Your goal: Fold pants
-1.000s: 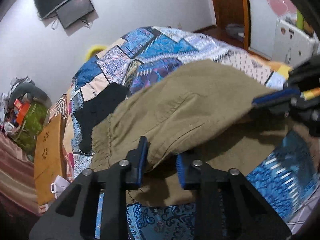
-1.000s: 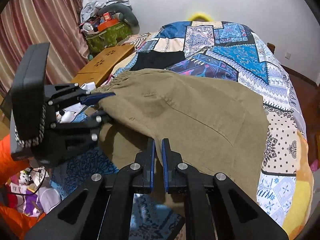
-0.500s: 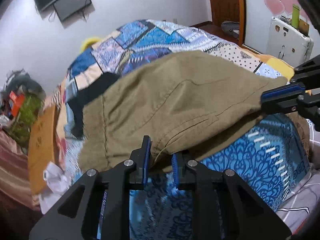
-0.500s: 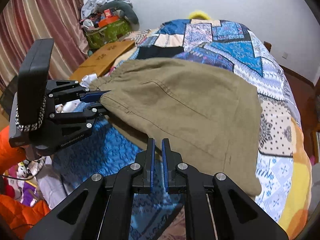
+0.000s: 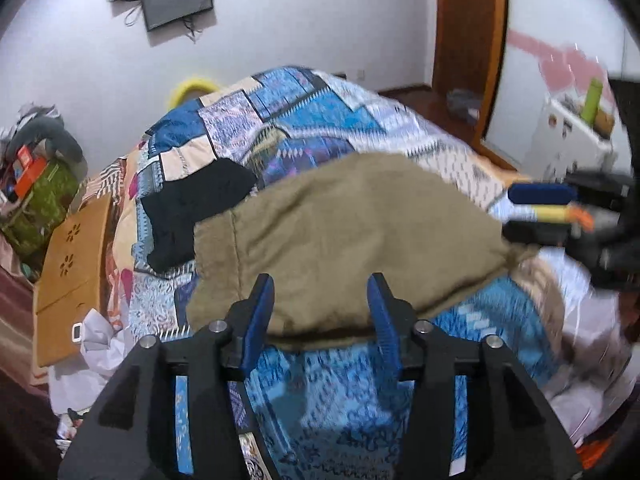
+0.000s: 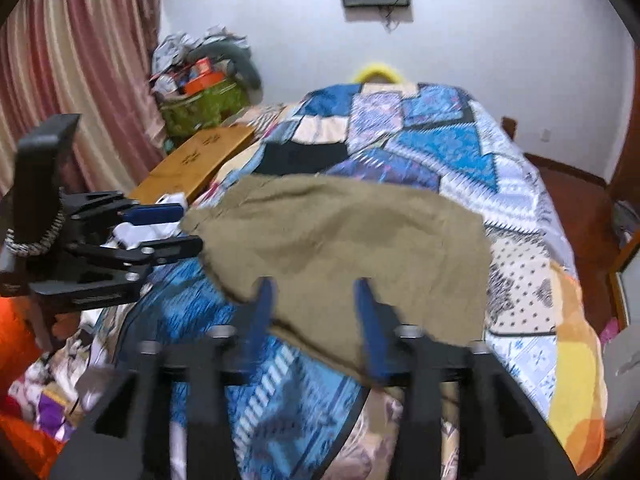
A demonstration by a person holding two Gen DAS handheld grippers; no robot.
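Pants (image 5: 352, 240), olive-brown, lie folded over on the patchwork quilt (image 5: 304, 116) of the bed, near its foot edge, with a black garment (image 5: 192, 212) just beyond their waistband side. My left hand-held gripper (image 5: 320, 308) has its jaws opening; the blue pads stand apart on either side of the cloth's near hem and do not press it. My right hand-held gripper (image 6: 316, 312) is opening too, its pads spread above the near edge of the fabric, gripping nothing. Each hand-held gripper shows in the other's view, beside an outer corner of the pants. A wooden board (image 6: 196, 160) leans along the bed's left side.
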